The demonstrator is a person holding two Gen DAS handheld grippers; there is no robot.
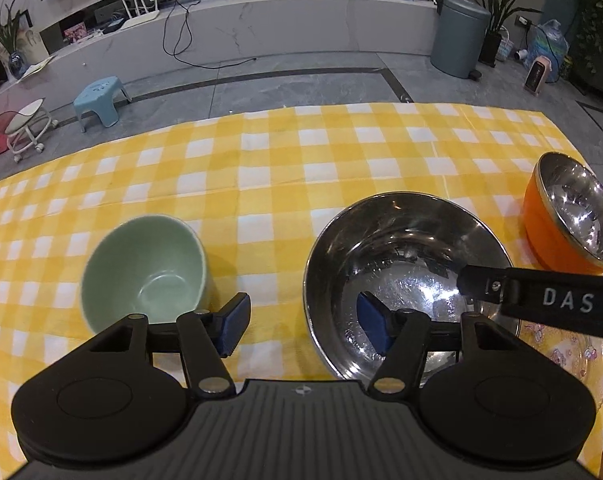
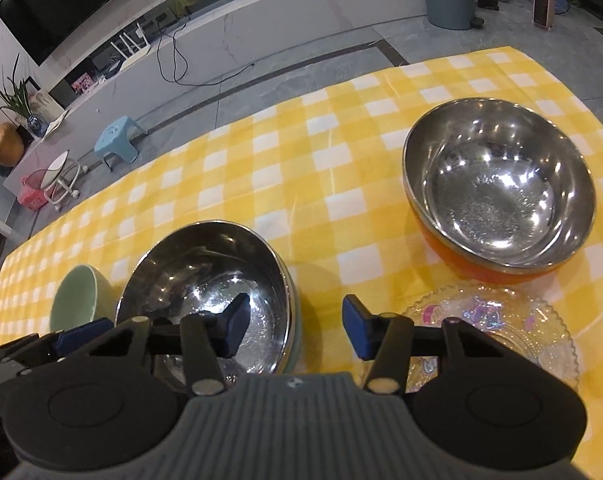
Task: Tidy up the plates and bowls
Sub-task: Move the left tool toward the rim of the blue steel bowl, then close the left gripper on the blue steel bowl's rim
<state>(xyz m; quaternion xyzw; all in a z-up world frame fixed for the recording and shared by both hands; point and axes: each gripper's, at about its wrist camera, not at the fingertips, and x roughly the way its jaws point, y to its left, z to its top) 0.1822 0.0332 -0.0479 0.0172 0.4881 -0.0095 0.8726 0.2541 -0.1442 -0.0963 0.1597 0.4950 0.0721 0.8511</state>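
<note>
Steel bowl point(image 1: 411, 280) dead centre, and both tools straddle its rim! The left gripper point(image 1: 303, 322) has one pad inside, one outside towards the green bowl point(image 1: 143, 270), jaws parted, not pinching. The right gripper point(image 2: 295, 330) likewise, half open. Only its view shows the glass plate point(image 2: 497, 322) whole by its outer finger, orange bowl point(image 2: 499, 196) beyond.

The glass plate point(image 1: 573, 356) is cut off (lower right corner).
</note>
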